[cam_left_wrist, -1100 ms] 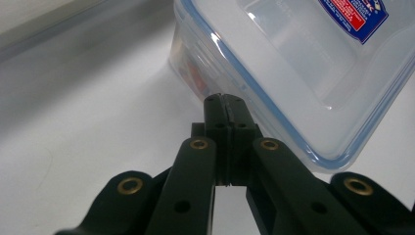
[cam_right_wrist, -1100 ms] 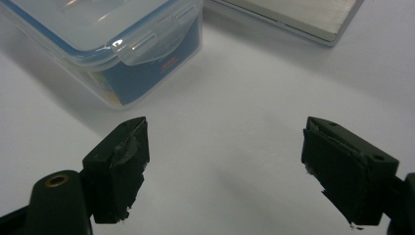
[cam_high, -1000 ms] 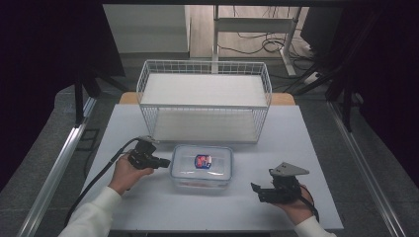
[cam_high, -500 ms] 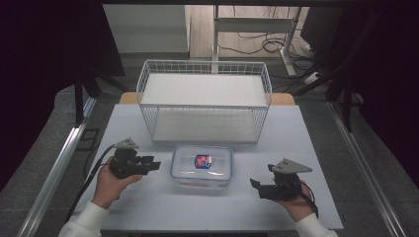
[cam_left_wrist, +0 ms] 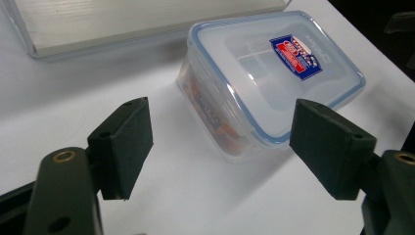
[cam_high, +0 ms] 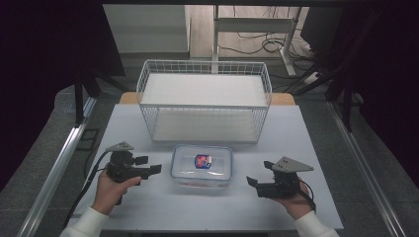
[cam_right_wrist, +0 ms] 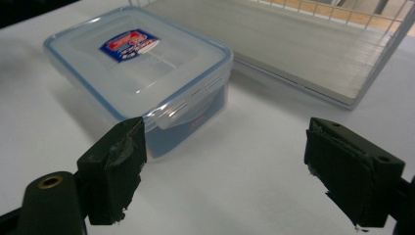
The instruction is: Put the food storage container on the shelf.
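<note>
Overhead, white table (cam_high: 306, 138), dark surroundings.

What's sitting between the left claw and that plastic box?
Nothing: only bare white table separates the open left claw from the plastic box, seen in the high view and the left gripper view.

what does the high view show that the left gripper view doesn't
High view alone: the whole wire basket, the person's hands, and the right tool, open, apart from the box. Left gripper view alone: the box's near clear wall, something red and dark behind it. Both: the lidded box with its sticker, the white table, and the open left tool.
</note>
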The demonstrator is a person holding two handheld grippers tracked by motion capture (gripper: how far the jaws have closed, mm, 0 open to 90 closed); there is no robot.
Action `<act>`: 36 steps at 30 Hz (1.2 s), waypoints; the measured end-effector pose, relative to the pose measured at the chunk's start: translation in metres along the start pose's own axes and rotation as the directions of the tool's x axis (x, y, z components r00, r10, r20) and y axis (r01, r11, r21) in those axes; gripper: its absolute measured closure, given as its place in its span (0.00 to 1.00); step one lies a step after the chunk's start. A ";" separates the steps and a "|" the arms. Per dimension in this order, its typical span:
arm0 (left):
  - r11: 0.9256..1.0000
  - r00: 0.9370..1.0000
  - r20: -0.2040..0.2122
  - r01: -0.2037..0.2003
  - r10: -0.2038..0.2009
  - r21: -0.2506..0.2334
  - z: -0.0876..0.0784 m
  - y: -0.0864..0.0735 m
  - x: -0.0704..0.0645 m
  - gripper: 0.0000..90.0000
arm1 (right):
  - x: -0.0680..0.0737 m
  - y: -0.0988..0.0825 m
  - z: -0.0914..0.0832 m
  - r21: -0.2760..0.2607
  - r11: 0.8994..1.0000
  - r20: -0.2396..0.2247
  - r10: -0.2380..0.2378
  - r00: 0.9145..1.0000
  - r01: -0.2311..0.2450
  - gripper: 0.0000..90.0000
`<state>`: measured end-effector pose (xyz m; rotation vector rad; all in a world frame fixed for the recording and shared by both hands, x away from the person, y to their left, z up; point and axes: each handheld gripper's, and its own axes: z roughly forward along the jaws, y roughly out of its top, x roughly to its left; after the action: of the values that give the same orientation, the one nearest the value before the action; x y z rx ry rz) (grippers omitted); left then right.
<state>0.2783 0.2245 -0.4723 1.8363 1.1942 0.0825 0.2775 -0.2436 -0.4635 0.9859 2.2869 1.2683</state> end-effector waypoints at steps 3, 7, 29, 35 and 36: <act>1.000 1.000 0.025 0.017 -0.016 -0.012 0.001 0.001 0.001 0.26 | -0.003 0.003 0.002 0.002 0.999 -0.013 0.048 0.999 -0.048 0.18; 0.999 0.996 0.071 0.049 -0.048 -0.014 0.009 0.004 0.005 0.24 | -0.008 0.006 0.008 0.009 0.993 -0.042 0.116 0.992 -0.116 0.19; 0.990 0.974 0.186 0.118 -0.130 0.070 0.061 0.020 0.016 0.22 | -0.009 0.025 0.047 0.080 0.950 -0.166 0.312 0.936 -0.302 0.15; 0.982 0.963 0.209 0.144 -0.167 0.122 0.077 0.017 0.021 0.22 | -0.008 0.024 0.063 0.127 0.943 -0.187 0.327 0.926 -0.307 0.13; 0.981 0.962 0.214 0.144 -0.170 0.133 0.081 0.015 0.022 0.23 | -0.008 0.024 0.068 0.138 0.937 -0.198 0.343 0.918 -0.320 0.13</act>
<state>0.3403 0.1868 -0.5167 1.7880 1.1997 -0.2832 0.3326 -0.1998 -0.4802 1.3824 2.4449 1.4683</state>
